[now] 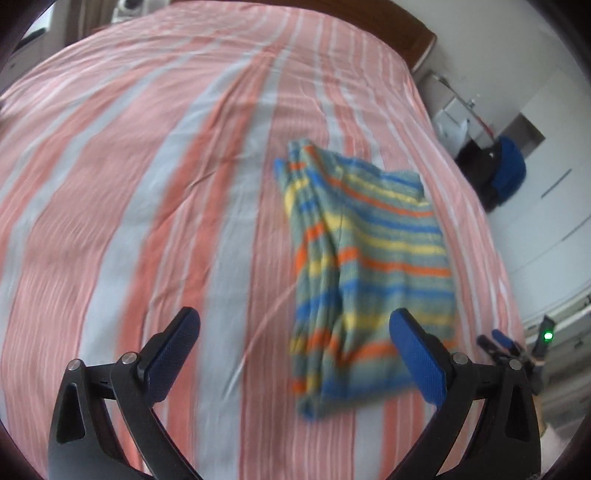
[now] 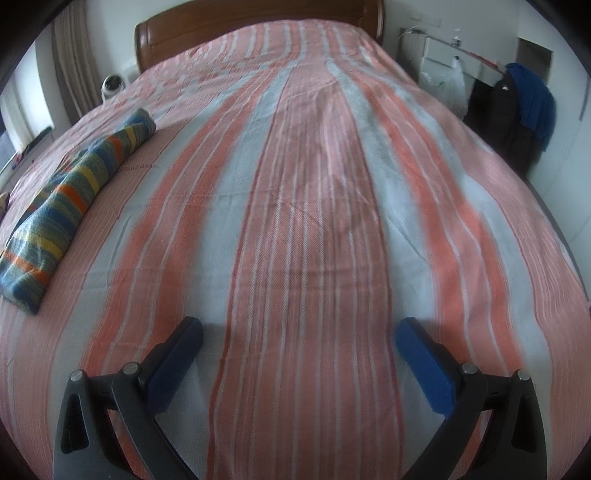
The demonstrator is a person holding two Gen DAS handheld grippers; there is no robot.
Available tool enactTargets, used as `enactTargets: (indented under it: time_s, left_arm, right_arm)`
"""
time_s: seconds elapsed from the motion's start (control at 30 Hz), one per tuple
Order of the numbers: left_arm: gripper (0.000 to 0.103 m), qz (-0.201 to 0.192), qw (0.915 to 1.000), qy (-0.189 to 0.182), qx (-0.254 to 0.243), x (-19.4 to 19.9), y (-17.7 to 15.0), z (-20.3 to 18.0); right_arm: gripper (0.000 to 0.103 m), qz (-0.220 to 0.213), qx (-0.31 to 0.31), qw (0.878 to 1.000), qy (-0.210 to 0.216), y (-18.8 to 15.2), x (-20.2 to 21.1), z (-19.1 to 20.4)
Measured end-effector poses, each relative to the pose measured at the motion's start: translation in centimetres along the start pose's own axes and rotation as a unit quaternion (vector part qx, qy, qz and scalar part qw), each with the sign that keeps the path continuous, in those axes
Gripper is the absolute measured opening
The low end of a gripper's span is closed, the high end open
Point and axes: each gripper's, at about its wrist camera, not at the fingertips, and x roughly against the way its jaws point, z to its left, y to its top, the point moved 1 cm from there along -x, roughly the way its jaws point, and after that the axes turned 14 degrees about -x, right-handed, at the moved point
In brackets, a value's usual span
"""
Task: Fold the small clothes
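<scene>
Striped garment (image 1: pixel 369 266): one small knitted piece in bands of blue, yellow, orange and grey-green, lying folded on the bed (image 1: pixel 147 184). In the left wrist view it sits toward the bed's right edge, its long side running up the bed, with bunched folds along its left side and a flatter panel on the right. Not held by either tool.

Left tongs (image 1: pixel 295 347): jaws wide apart, empty, above the bed's near edge. The right blue pad overlaps the garment's near right corner in the picture; whether it touches the cloth cannot be told. The left pad is over bare bedspread, well apart from the garment.

Right tongs (image 2: pixel 299 350): jaws wide apart, empty, over bare bedspread near the bed's near edge. In the right wrist view the garment (image 2: pixel 70 206) lies well off to the left of these tongs, toward the left edge of the frame. The same tool (image 1: pixel 506 347) shows small in the left wrist view, beyond the bed's right edge, beside a green light.

Bed: covered by a spread of salmon, pale grey and white stripes running lengthwise; both views somewhat blurred.

Headboard (image 2: pixel 251 22): brown wood, at the far end.

Blue cloth (image 2: pixel 535 103): draped over dark items by the wall past the bed's right edge.
</scene>
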Motion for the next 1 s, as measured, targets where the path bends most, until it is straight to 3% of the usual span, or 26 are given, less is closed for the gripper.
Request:
enactTargets:
  time_s: [0.07,0.1,0.13,0.2,0.23,0.27,0.37,0.4,0.43,0.47,0.5,0.53,0.57,0.6,0.67,0.77,0.83,0.87,0.9,0.93,0.97,1.0]
  left_arm:
    - [0.102,0.009,0.9997,-0.022,-0.002,-1.8,1.8,0.3]
    - [0.102,0.019,0.9994,-0.03,-0.001,-2.9,2.4,0.4]
    - [0.102,0.026,0.9991,-0.033,0.003,-3.5,2.7,0.7]
    - [0.102,0.047,0.9979,-0.04,0.017,-5.4,3.4,0.9]
    - [0.102,0.052,0.9977,-0.04,0.019,-5.8,3.6,0.8]
    - [0.102,0.054,0.9978,-0.034,0.016,-6.1,3.9,0.5]
    - [0.102,0.064,0.9978,-0.005,-0.015,-6.8,4.5,-0.8]
    - [0.098,0.066,0.9975,0.007,-0.026,-6.9,4.5,-1.4]
    - [0.086,0.068,0.9969,0.019,-0.035,-7.1,4.5,-1.7]
    - [0.043,0.071,0.9955,0.035,-0.052,-7.5,4.3,-2.4]
    - [0.019,0.074,0.9946,0.03,-0.066,-7.8,4.2,-3.2]
    - [0.017,0.067,0.9947,0.039,-0.068,-7.7,4.1,-3.7]
    - [0.016,0.059,0.9944,0.05,-0.072,-7.3,4.1,-4.0]
    - [0.015,0.048,0.9948,0.053,-0.073,-6.5,4.1,-4.4]
    - [0.015,0.022,0.9961,0.048,-0.071,-4.5,4.2,-4.9]
    - [0.015,-0.026,0.9935,0.056,-0.096,-0.4,5.0,-6.7]
    - [0.02,-0.038,0.992,0.063,-0.102,0.4,5.9,-7.3]
    - [0.036,-0.033,0.9915,0.071,-0.104,0.2,6.0,-7.5]
    - [0.064,-0.023,0.9904,0.085,-0.107,-0.1,5.7,-7.5]
    - [0.073,-0.014,0.9869,0.114,-0.113,-0.5,5.2,-7.4]
    - [0.08,-0.014,0.9778,0.167,-0.126,-0.5,4.0,-7.4]
    - [0.08,-0.018,0.9713,0.194,-0.136,-0.6,3.3,-7.8]
  right_arm:
    - [0.103,0.006,-0.065,0.993,0.101,1.1,1.5,0.2]
    - [0.103,0.008,-0.102,0.98,0.169,1.7,2.3,0.7]
    - [0.103,0.024,-0.138,0.959,0.247,2.7,2.7,1.9]
    - [0.103,0.065,-0.168,0.926,0.333,4.2,1.8,4.2]
    - [0.1,0.093,-0.182,0.908,0.367,5.2,0.6,5.9]
    - [0.098,0.12,-0.188,0.899,0.377,6.3,-1.0,7.9]
    - [0.079,0.158,-0.159,0.905,0.361,8.1,-5.3,12.7]
    - [0.062,0.172,-0.151,0.906,0.355,8.2,-6.4,13.8]
    - [0.042,0.188,-0.14,0.907,0.349,8.1,-7.6,15.4]
    - [0.036,0.19,-0.123,0.916,0.331,7.8,-8.1,16.7]
    - [0.031,0.172,-0.092,0.934,0.298,7.5,-8.0,18.0]
    - [0.028,0.135,-0.03,0.957,0.253,7.1,-7.1,19.8]
    - [0.026,0.113,0.004,0.966,0.232,6.8,-6.3,20.7]
    - [0.024,0.076,0.05,0.976,0.197,6.3,-4.9,22.1]
    - [0.023,0.035,0.08,0.98,0.177,5.9,-2.8,23.0]
    - [0.023,-0.008,0.079,0.976,0.201,6.3,0.9,23.2]
    - [0.023,-0.034,0.064,0.973,0.219,7.2,3.0,22.9]
    - [0.023,-0.038,0.053,0.972,0.224,7.6,3.4,22.7]
    - [0.025,-0.034,0.044,0.972,0.227,8.1,3.3,22.5]
    - [0.034,-0.017,0.025,0.973,0.229,8.7,2.7,21.5]
    - [0.043,-0.011,0.011,0.974,0.225,8.9,2.2,20.8]
    - [0.068,-0.011,-0.005,0.979,0.204,9.1,2.0,19.5]
